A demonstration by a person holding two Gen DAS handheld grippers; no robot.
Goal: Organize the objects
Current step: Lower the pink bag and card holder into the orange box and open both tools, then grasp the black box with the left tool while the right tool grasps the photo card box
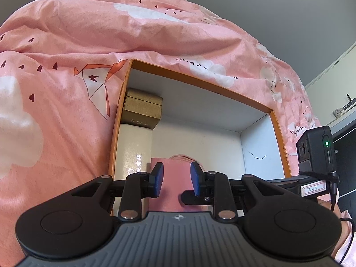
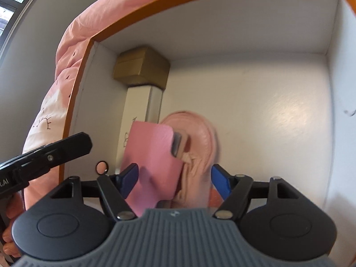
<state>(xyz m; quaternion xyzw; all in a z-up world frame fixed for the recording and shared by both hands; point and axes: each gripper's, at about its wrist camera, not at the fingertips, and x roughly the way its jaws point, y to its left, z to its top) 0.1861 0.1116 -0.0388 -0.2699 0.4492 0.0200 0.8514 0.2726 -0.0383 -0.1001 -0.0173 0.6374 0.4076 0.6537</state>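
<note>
- Your pink leather-look case with the metal clip (image 2: 151, 155) lies low in the orange-rimmed white cardboard box (image 2: 244, 89), tilted, beside a soft pale-pink padded pouch (image 2: 198, 138).
- Your right tool (image 2: 175, 182) stands with its jaws wide apart; case and pouch lie between the blue pads (image 2: 129, 178), and neither pad seems to press on them.
- Your left tool (image 1: 176, 179) has its jaws set narrow around a pink flat thing, probably that same case; whether the pads actually pinch it you cannot tell.
- Judge the case light and fairly stiff with a smooth skin that may slide; take it across its flat faces, away from the clip.
- The pouch looks squashy and will give under the pads, so grip it mid-body.
- A gold-brown small box (image 2: 142, 66) and a long white carton (image 2: 142, 109) stand along the left wall of the big box; keep clear of them.
</note>
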